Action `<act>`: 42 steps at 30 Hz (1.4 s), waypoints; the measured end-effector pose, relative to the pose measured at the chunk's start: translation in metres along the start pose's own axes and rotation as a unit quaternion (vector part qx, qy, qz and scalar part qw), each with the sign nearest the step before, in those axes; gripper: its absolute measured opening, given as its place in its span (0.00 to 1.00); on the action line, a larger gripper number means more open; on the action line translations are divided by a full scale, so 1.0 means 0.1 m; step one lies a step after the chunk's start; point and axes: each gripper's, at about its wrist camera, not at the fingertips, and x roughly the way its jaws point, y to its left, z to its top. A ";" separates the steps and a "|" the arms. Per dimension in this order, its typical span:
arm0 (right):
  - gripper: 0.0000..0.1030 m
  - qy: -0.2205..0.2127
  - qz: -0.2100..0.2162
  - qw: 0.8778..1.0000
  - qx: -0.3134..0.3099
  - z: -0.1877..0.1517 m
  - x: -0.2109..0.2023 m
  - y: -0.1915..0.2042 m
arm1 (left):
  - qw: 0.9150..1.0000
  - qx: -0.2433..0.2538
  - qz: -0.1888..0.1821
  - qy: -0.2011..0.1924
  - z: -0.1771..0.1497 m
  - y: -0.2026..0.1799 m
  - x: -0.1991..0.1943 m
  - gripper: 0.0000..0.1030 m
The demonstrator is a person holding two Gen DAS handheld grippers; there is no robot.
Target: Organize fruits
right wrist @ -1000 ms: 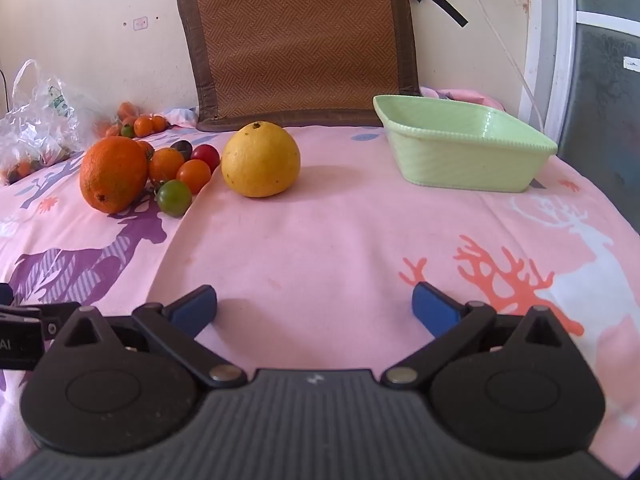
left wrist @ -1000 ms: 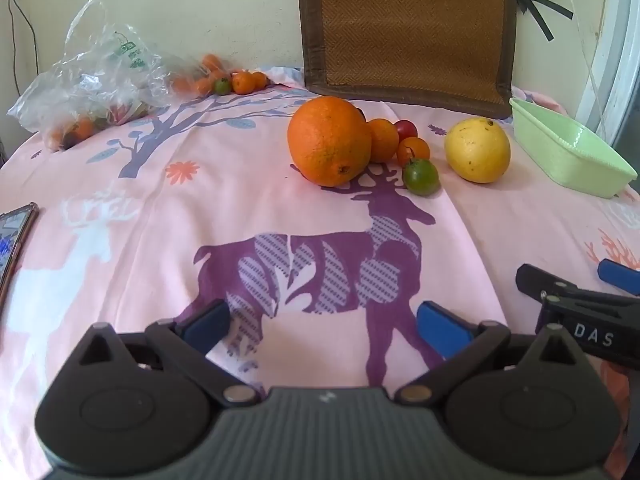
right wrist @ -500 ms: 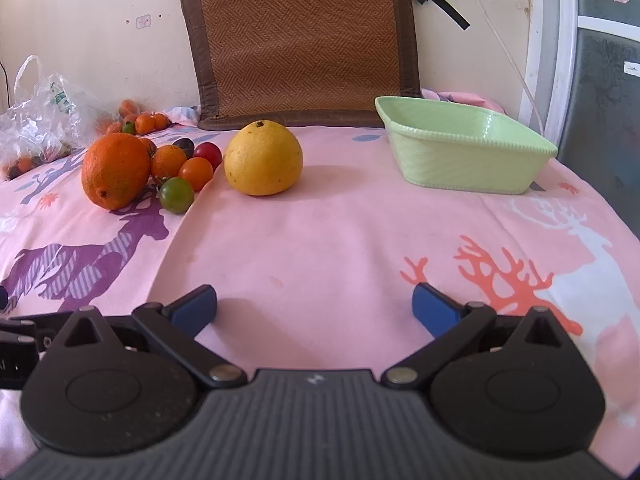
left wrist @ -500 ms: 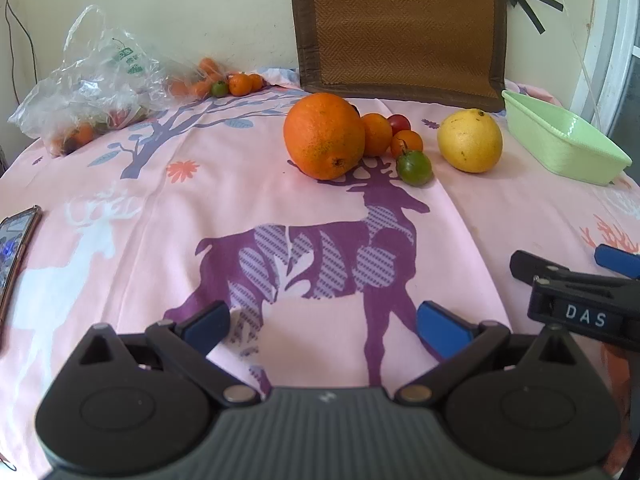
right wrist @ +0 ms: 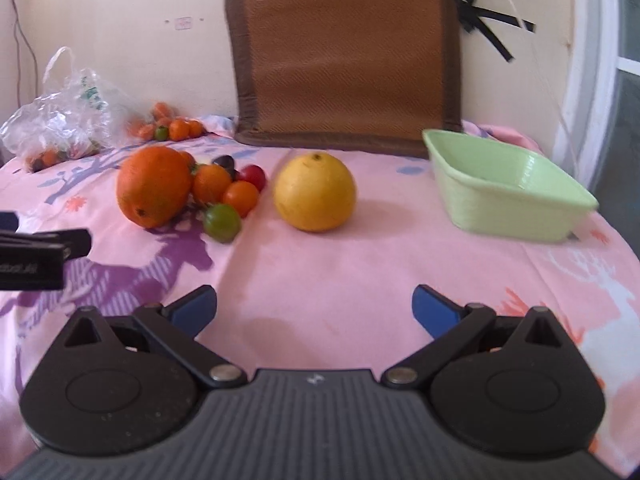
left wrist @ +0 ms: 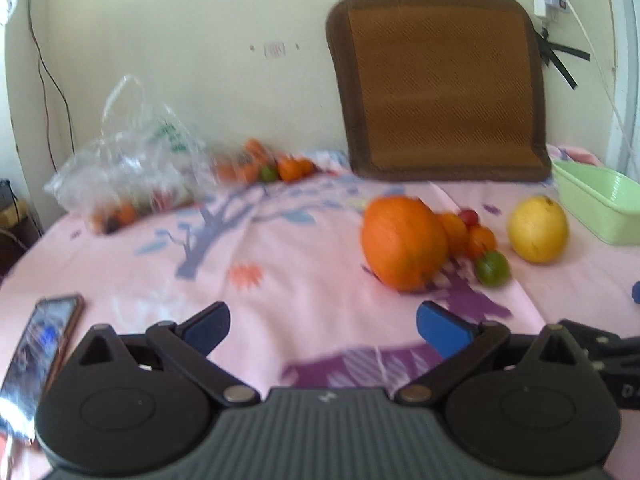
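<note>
A big orange (right wrist: 154, 191) lies on the pink cloth with several small orange, red and dark fruits (right wrist: 230, 184) and a green one (right wrist: 221, 222) beside it. To their right sit a yellow citrus (right wrist: 315, 197) and an empty light green basin (right wrist: 505, 190). My right gripper (right wrist: 314, 312) is open, low over the cloth in front of the yellow citrus. My left gripper (left wrist: 324, 326) is open too, holding nothing, short of the big orange (left wrist: 404, 242), yellow citrus (left wrist: 538, 228) and basin (left wrist: 600, 206).
A clear plastic bag of fruit (left wrist: 128, 168) and a loose heap of small oranges (left wrist: 272, 166) lie at the back left. A phone (left wrist: 40, 344) rests at the left edge. A brown woven cushion (right wrist: 344, 56) leans on the wall. A cable (left wrist: 592, 52) hangs at right.
Both grippers have tilted upward, so more wall and cushion shows. The left view has swung left, shifting the fruits right. Both stay open.
</note>
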 end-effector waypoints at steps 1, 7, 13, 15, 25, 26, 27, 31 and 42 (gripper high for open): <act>1.00 0.000 0.008 1.000 0.001 0.04 0.04 0.02 | 1.000 0.000 0.005 -0.002 0.04 0.02 0.05 1.00; 1.00 0.018 0.018 1.000 0.003 0.02 0.22 0.10 | 0.998 -0.017 -0.031 0.056 -0.05 0.06 0.28 1.00; 1.00 0.018 0.023 1.000 0.009 0.02 0.21 0.10 | 0.997 -0.019 -0.040 0.064 -0.14 0.04 0.31 1.00; 1.00 0.021 0.019 1.000 0.003 0.02 0.23 0.12 | 0.997 -0.018 -0.040 0.062 -0.14 0.04 0.31 1.00; 1.00 0.021 0.019 1.000 0.004 0.03 0.24 0.12 | 0.997 -0.017 -0.039 0.061 -0.13 0.02 0.30 1.00; 1.00 0.021 0.019 1.000 0.004 0.03 0.24 0.12 | 0.997 -0.017 -0.039 0.061 -0.13 0.02 0.30 1.00; 1.00 0.021 0.019 1.000 0.004 0.03 0.24 0.12 | 0.997 -0.017 -0.039 0.062 -0.13 0.02 0.30 1.00; 1.00 0.023 0.017 1.000 0.004 0.03 0.24 0.12 | 0.997 -0.017 -0.039 0.061 -0.13 0.02 0.30 1.00; 1.00 -0.010 0.022 0.999 0.021 -0.03 0.09 0.04 | 0.998 -0.019 -0.042 0.045 -0.12 0.04 0.24 1.00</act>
